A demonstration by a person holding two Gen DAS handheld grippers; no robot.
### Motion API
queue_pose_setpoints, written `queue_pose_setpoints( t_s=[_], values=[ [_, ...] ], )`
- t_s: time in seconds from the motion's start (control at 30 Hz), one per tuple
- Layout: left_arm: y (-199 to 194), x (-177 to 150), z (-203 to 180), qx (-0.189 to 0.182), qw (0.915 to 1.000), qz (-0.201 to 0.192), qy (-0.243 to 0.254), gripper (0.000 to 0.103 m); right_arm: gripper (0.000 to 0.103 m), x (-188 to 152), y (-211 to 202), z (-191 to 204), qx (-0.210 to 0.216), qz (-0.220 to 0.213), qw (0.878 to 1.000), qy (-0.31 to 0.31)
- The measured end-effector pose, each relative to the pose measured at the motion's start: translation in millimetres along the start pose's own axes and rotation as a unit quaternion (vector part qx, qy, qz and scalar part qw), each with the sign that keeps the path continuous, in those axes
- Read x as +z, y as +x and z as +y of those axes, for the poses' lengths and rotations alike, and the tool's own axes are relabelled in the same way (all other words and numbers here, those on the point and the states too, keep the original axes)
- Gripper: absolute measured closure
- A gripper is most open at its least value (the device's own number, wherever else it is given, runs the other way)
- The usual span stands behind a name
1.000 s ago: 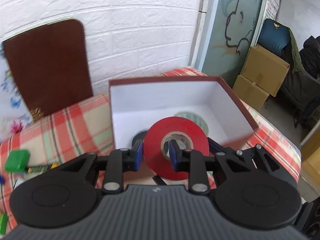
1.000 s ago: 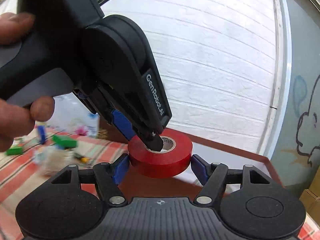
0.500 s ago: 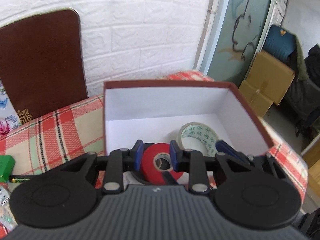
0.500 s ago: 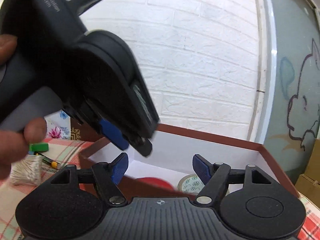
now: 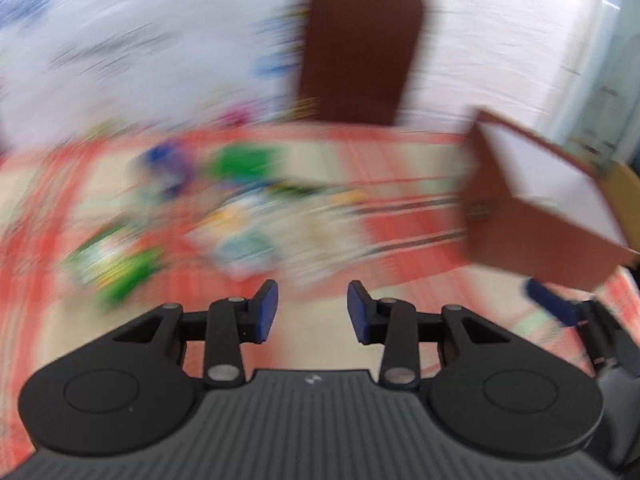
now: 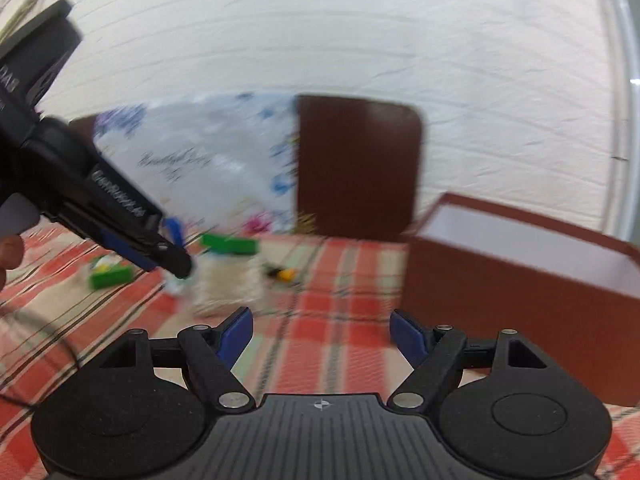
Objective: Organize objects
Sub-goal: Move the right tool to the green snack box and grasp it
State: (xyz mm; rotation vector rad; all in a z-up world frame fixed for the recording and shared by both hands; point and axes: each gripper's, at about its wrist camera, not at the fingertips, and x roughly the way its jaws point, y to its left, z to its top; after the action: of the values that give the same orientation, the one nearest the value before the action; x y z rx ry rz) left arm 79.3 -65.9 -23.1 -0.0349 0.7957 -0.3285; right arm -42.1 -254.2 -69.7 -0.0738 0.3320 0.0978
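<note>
The open brown box (image 6: 520, 276) with white inside stands on the plaid cloth at the right; it also shows in the left wrist view (image 5: 536, 216). Its contents are hidden. My left gripper (image 5: 312, 312) is open and empty above the cloth, and its body appears in the right wrist view (image 6: 120, 216) over the loose items. My right gripper (image 6: 322, 334) is open and empty, left of the box. Small loose items lie blurred on the cloth: green blocks (image 6: 230, 244), a bundle of cotton swabs (image 6: 228, 284), a yellow and black item (image 6: 284, 274).
A dark brown board (image 6: 356, 168) leans on the white brick wall behind the table. A floral printed sheet (image 6: 192, 160) leans beside it. A blue fingertip of the right gripper (image 5: 548, 306) shows at the right of the left wrist view.
The left gripper has let go of the red tape into the box, opened, and swung left toward the loose items. The right gripper has pulled back from the box.
</note>
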Motion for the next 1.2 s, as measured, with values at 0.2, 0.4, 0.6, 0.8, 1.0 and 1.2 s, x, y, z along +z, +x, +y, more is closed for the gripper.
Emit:
queue_pose_setpoints(
  t_s=[0.2,0.4,0.6,0.8,1.0,1.2],
  values=[
    [-14.6,-24.0,118.2,0.082,0.9907,0.011,-0.108,0.063,0.029,5.1,29.3,60.4,0.102,0.050,0.993,-0.039],
    [-20.1,-38.3,184.5,0.087,0.9797,-0.002,-0.181,0.063,0.029,30.8,69.9,124.2,0.192,0.068,0.976,-0.078],
    [-21.9,-41.7,202.0,0.067,0.9750,-0.018,-0.211,0.063,0.023,56.6,154.6,173.8,0.225,0.120,0.962,-0.094],
    [-16.1,-36.6,201.0,0.063,0.9774,-0.019,-0.201,0.063,0.064,49.6,147.1,166.8,0.207,0.115,0.967,-0.092],
    [4.4,-18.7,167.1,0.036,0.9849,0.003,-0.169,0.050,0.079,29.3,92.6,114.2,0.164,0.114,0.979,-0.046],
    [18.4,34.2,173.1,0.063,0.9847,-0.006,-0.163,0.021,0.049,27.4,82.7,111.2,0.160,0.119,0.977,-0.074]
  ],
)
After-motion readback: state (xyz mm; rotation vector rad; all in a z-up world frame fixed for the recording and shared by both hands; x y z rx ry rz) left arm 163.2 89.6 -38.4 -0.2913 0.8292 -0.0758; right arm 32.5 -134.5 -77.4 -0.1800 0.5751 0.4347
